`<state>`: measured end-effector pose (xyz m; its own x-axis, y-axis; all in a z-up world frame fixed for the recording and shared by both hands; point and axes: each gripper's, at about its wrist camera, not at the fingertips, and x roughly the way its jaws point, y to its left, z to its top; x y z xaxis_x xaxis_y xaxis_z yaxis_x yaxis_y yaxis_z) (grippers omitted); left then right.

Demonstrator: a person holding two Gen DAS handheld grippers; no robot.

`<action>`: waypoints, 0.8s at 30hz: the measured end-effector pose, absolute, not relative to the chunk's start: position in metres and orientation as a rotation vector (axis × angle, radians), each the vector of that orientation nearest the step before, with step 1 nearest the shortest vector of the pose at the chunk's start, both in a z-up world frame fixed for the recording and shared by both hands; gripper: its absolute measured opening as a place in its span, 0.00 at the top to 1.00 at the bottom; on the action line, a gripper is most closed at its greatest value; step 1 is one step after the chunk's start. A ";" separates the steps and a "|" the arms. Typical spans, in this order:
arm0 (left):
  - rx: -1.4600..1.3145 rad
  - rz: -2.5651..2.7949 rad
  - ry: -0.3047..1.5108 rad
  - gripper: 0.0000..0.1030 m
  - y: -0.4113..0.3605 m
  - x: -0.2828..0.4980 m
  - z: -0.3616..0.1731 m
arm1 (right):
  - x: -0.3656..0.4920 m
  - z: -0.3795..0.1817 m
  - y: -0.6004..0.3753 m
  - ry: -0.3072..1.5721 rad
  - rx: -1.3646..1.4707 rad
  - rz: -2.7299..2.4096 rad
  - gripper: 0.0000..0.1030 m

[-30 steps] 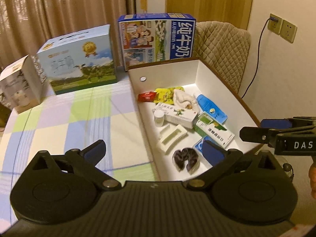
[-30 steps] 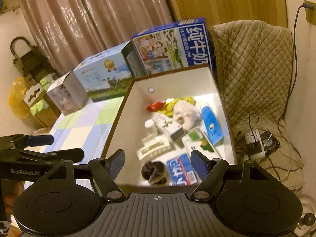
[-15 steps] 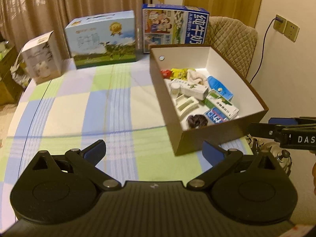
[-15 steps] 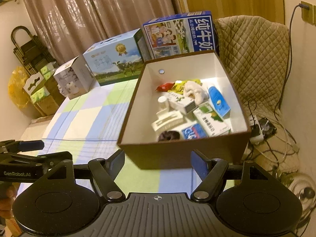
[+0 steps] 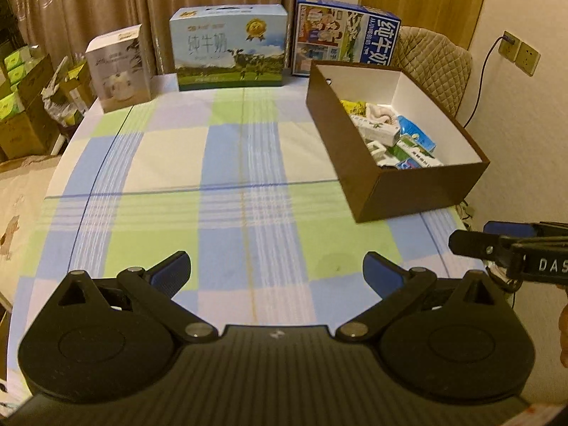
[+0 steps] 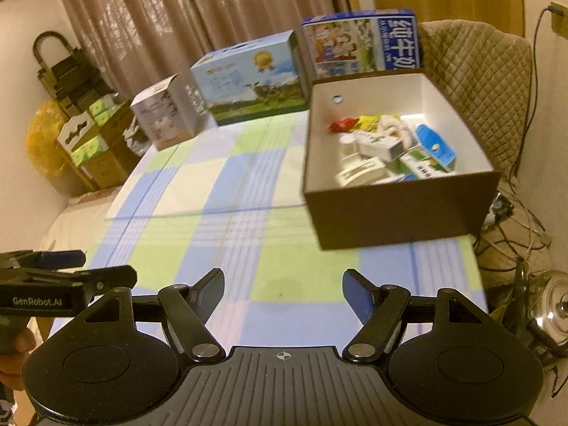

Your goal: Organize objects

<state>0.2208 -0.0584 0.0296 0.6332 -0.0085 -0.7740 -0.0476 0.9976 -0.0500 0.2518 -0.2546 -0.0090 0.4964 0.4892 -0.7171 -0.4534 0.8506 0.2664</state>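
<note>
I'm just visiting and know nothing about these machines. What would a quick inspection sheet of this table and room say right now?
Surface: checked tablecloth, bare in the middle.
Job's things: brown box at the right edge, holding small packets, a tube and a red wrapper.
Clutter: three cartons along the far edge: white, milk, blue.
Grippers: left tongs and right tongs both open, empty, above the table's near part.
Cables: wall plug lead; floor tangle.
Surroundings: curtains, quilted chair, stacked boxes at left.

black gripper bodies | blue-padded fingers (image 5: 170, 271) | silver screws | "GenRobot.AI" lettering
</note>
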 end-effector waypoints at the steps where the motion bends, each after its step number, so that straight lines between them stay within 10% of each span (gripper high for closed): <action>1: -0.070 0.022 0.886 0.01 -0.054 0.216 0.029 | 0.247 -0.010 -0.249 0.886 0.035 0.574 0.31; 24: -0.092 0.053 0.902 0.01 -0.001 0.150 0.021 | 0.190 -0.022 -0.198 0.909 -0.006 0.602 0.31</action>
<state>0.1504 -0.0009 0.0215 0.6190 0.0072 -0.7854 -0.0843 0.9948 -0.0573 0.1898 -0.1978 -0.0222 0.4622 0.4872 -0.7410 -0.4922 0.8360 0.2426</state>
